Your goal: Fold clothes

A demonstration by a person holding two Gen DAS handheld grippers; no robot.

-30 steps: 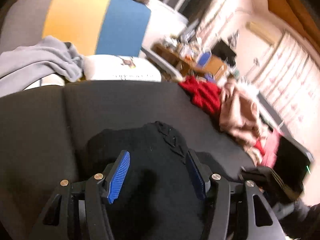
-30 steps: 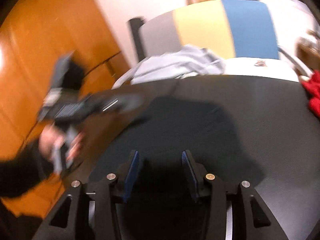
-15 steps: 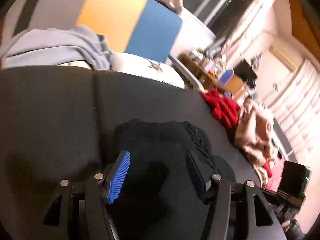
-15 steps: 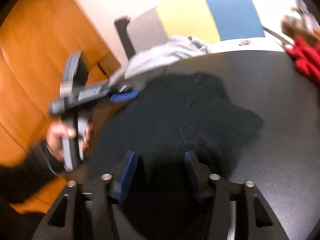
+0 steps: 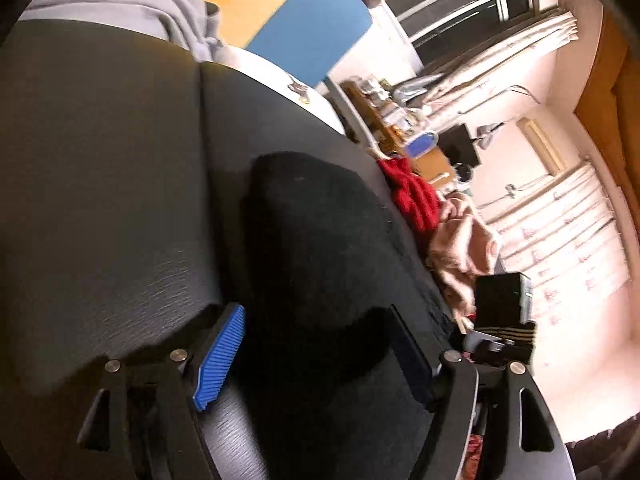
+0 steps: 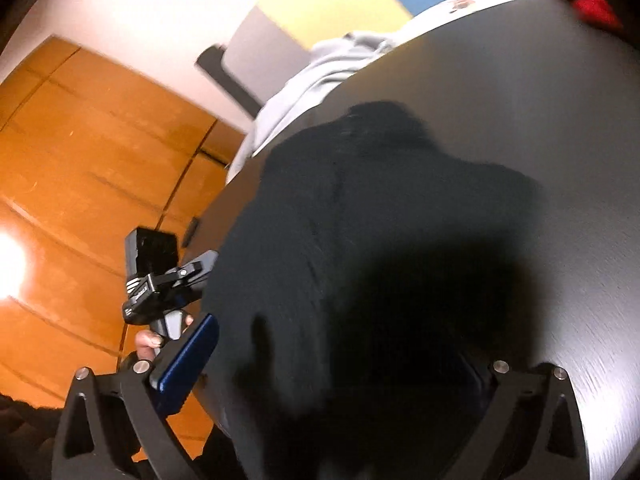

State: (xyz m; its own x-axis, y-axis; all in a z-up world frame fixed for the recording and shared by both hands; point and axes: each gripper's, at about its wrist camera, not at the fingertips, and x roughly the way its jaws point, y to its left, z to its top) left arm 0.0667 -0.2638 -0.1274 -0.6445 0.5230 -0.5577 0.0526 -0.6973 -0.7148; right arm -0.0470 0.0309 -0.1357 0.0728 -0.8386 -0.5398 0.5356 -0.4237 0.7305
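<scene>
Blue pads (image 5: 219, 360) parting, black garment (image 5: 320, 248) between, writing seemingly unreadable

Since a second ago, both the left hand-held gripper (image 5: 316, 356) and the right hand-held gripper (image 6: 340, 372) have been lowered toward the bench (image 5: 100, 200) and their jaws are opening, the black garment (image 5: 312, 240) now being released, spread flat between them.
</scene>
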